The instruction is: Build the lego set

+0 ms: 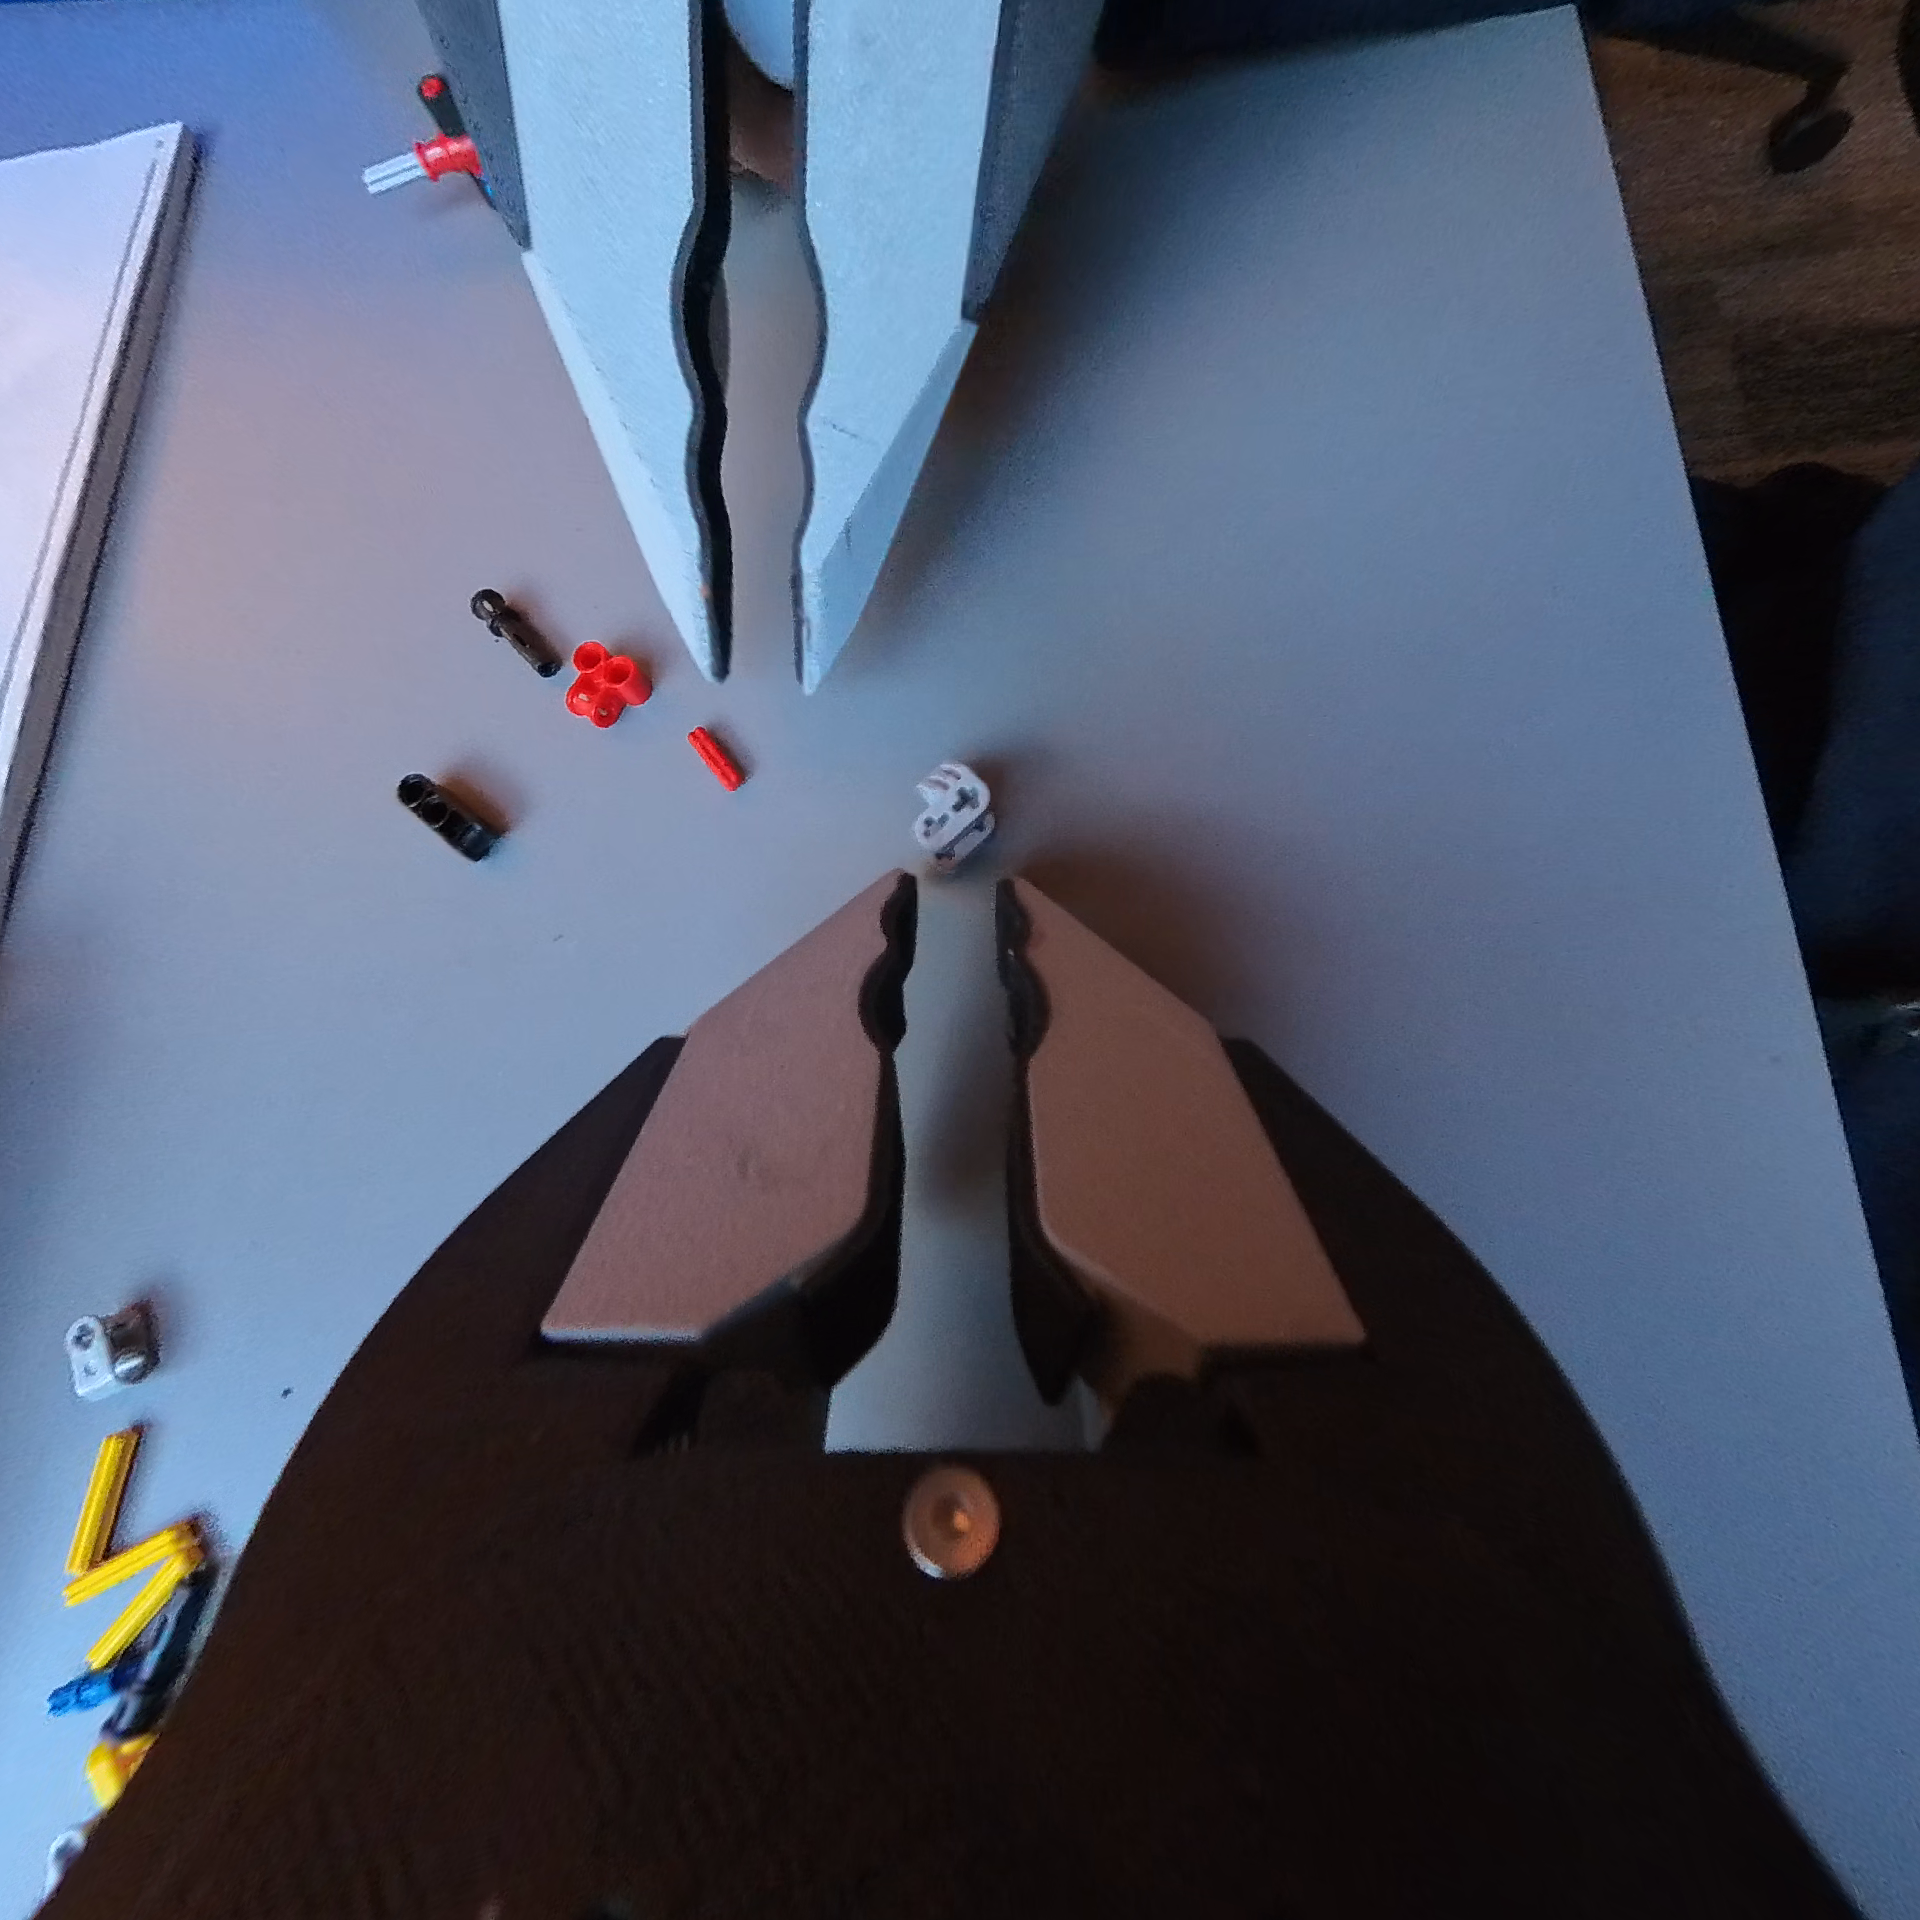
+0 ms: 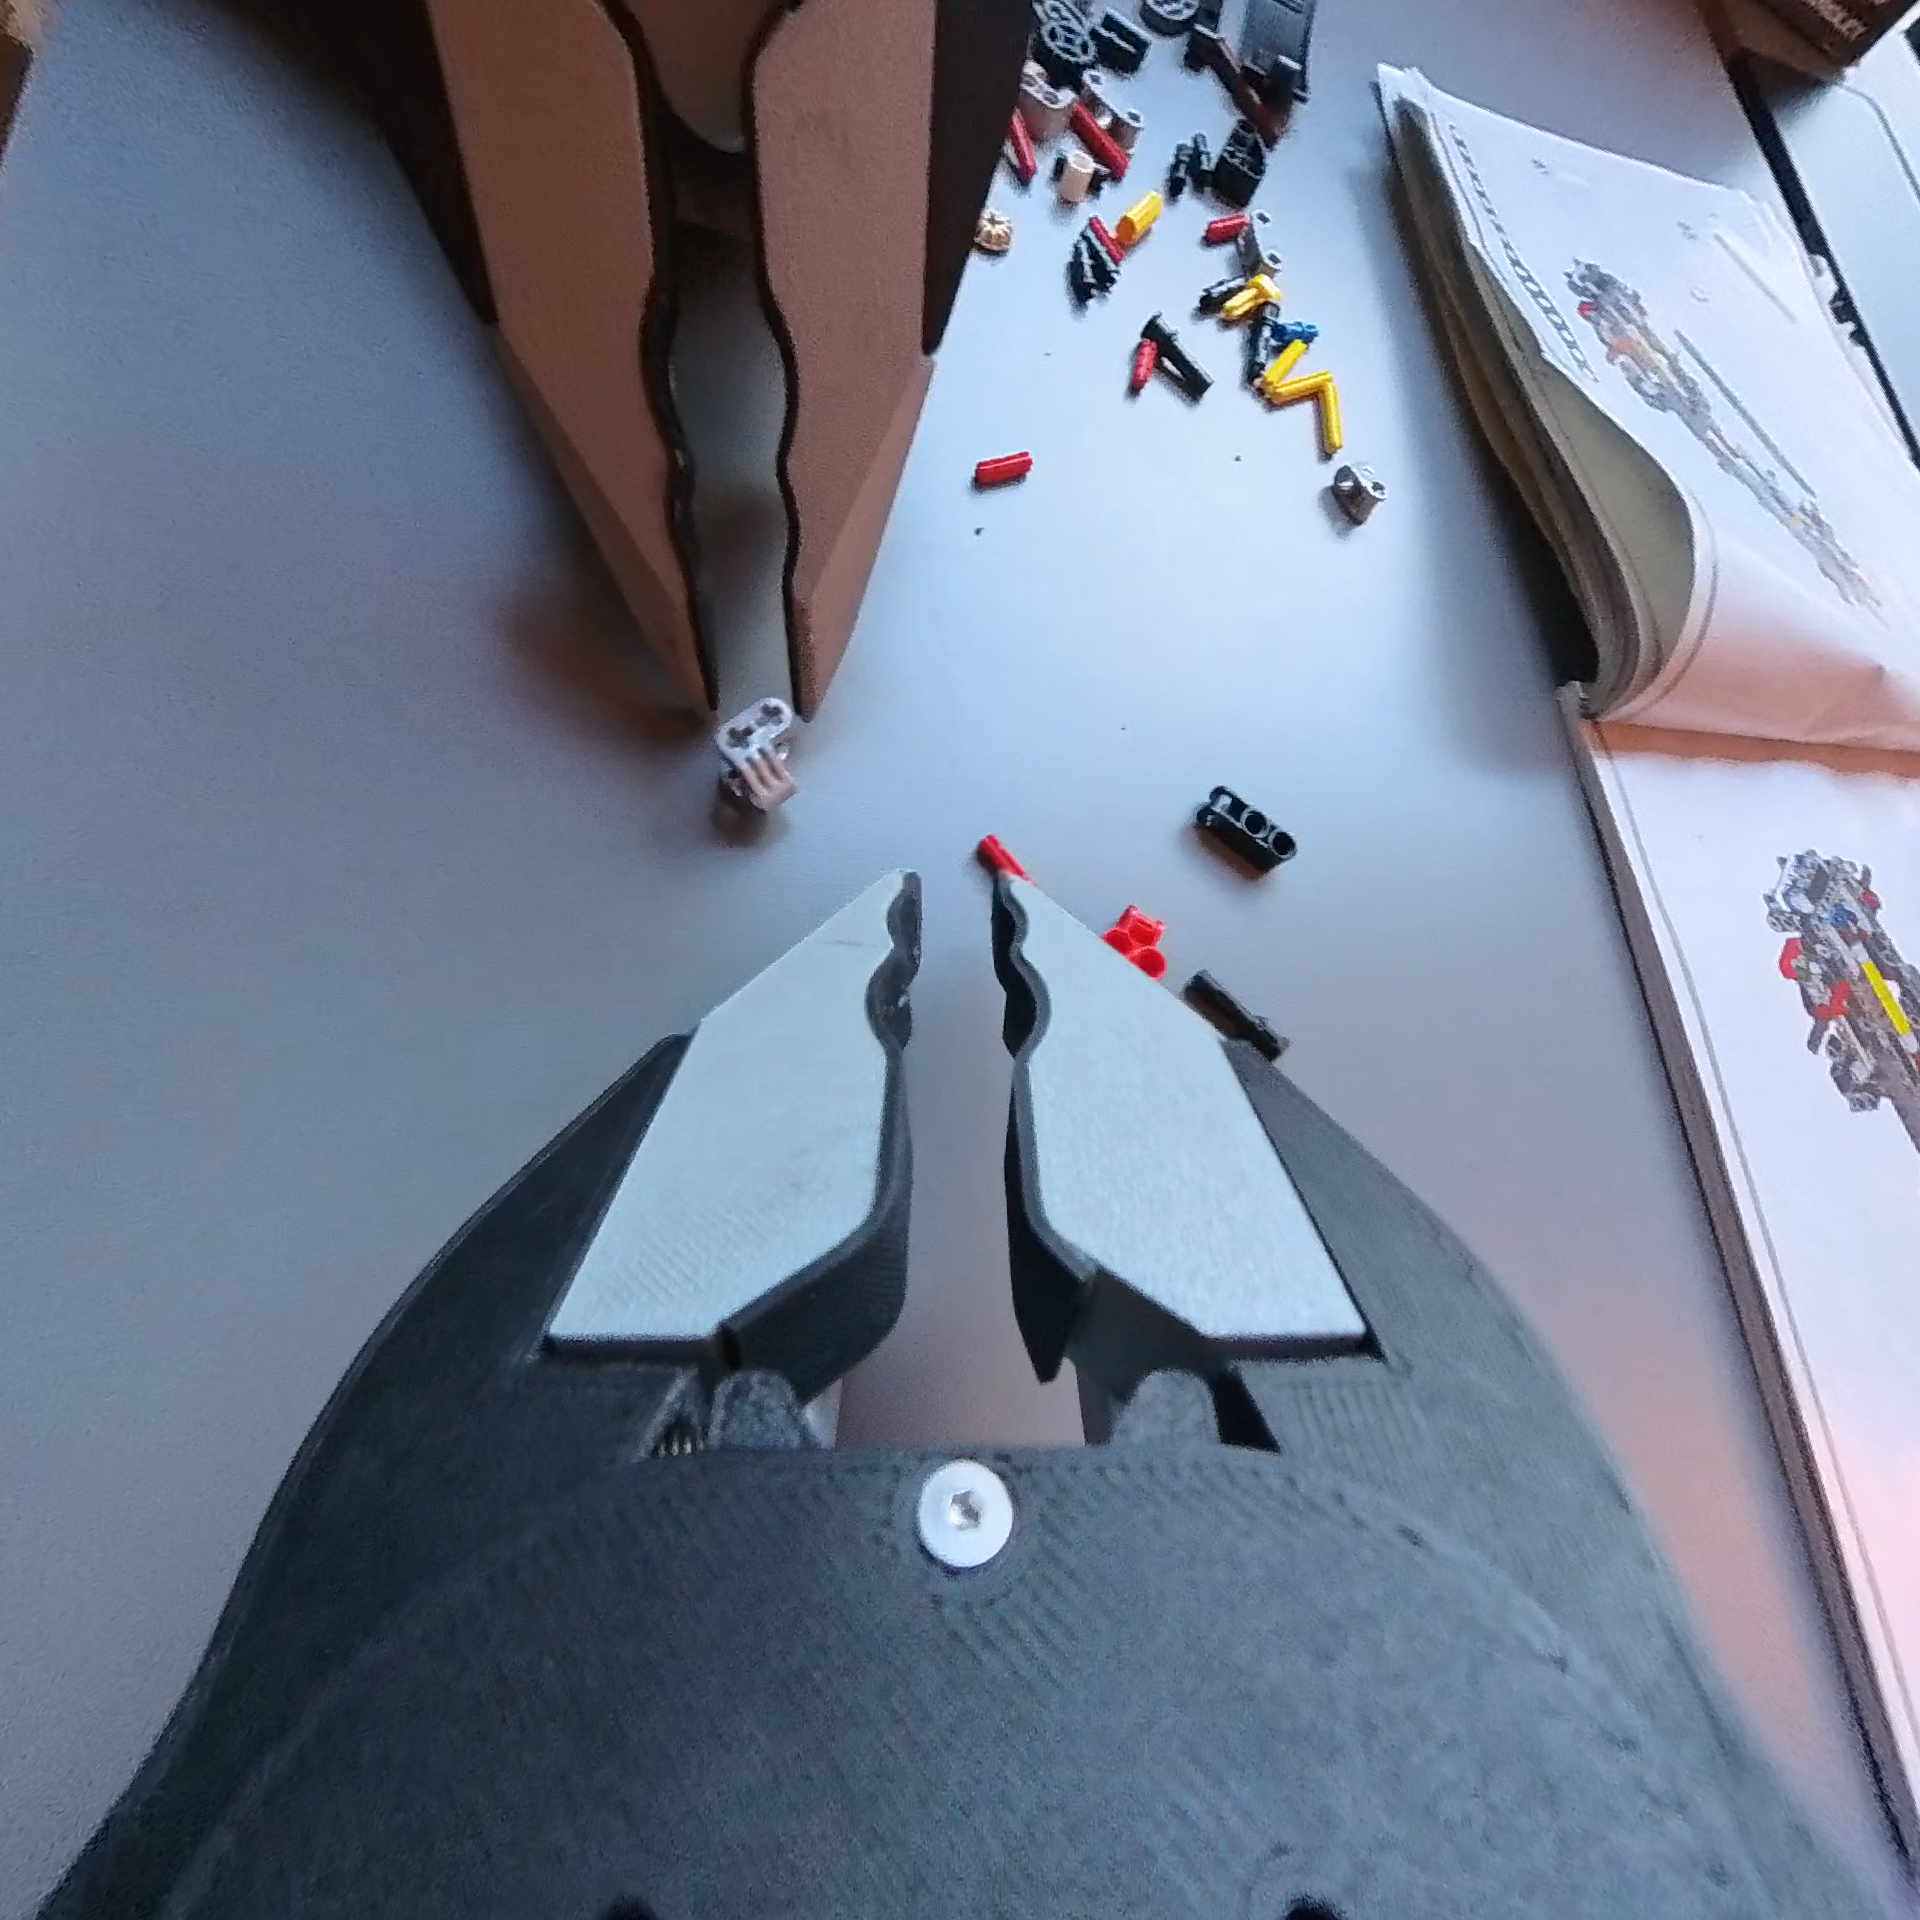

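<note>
Jaws of the left gripper (image 1: 956, 883) stand apart on nothing — a small white connector piece (image 1: 954, 812) lies on the counter (image 1: 1299, 727) just past their tips. Right gripper (image 2: 956, 883) gapes bare too — a red pin (image 2: 1000, 854) beside one fingertip.

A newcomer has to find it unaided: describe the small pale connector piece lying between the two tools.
Start at the grey table, where the brown-fingered left tool and the grey-fingered right tool point at each other. Just beyond the left tool's open tips lies the pale connector piece, untouched. It is the only whitish part there; the nearby red connector, red pin and black beam are all coloured.
</note>
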`<state>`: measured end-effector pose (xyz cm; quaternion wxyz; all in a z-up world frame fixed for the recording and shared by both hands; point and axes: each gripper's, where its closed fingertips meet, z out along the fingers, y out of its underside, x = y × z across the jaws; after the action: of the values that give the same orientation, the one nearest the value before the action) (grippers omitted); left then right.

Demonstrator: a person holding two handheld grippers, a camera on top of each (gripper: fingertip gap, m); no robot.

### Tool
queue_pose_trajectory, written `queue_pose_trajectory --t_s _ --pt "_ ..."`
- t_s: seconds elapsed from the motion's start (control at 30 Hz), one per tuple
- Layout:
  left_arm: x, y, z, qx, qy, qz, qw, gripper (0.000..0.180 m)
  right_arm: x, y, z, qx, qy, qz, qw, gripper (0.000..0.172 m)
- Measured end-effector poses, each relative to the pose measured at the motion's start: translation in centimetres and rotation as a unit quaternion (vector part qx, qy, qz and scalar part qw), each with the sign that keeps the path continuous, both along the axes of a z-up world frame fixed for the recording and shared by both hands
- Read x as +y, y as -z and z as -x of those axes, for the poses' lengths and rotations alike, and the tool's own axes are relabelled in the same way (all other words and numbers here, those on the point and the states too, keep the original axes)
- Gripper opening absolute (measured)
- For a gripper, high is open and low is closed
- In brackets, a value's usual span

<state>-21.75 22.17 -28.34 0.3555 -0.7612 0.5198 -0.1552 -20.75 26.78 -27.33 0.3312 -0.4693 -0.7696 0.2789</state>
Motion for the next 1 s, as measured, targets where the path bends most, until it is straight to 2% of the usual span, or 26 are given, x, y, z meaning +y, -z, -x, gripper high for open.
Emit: queue_pose_trajectory --t_s 0.43,0.57,0.77,1.0 --pt "0.4 -0.9 0.4 -0.021 -0.015 0.000 1.000 0.014 1.4 0.6 1.3 -0.018 0.027 -0.030 0.999 0.008" --pt "0.4 -1.0 0.5 -0.023 -0.016 -0.001 1.000 0.014 1.2 1.0 1.3 -0.034 0.011 -0.037 0.999 0.010" --pt "0.4 -1.0 0.4 -0.023 -0.015 -0.001 1.000 0.015 0.6 1.3 1.2 -0.041 -0.004 -0.017 0.999 0.001" --pt "0.9 -1.0 1.0 -0.027 -0.034 0.004 0.999 0.014 0.6 1.2 1.2 -0.037 -0.002 -0.020 0.999 0.001"
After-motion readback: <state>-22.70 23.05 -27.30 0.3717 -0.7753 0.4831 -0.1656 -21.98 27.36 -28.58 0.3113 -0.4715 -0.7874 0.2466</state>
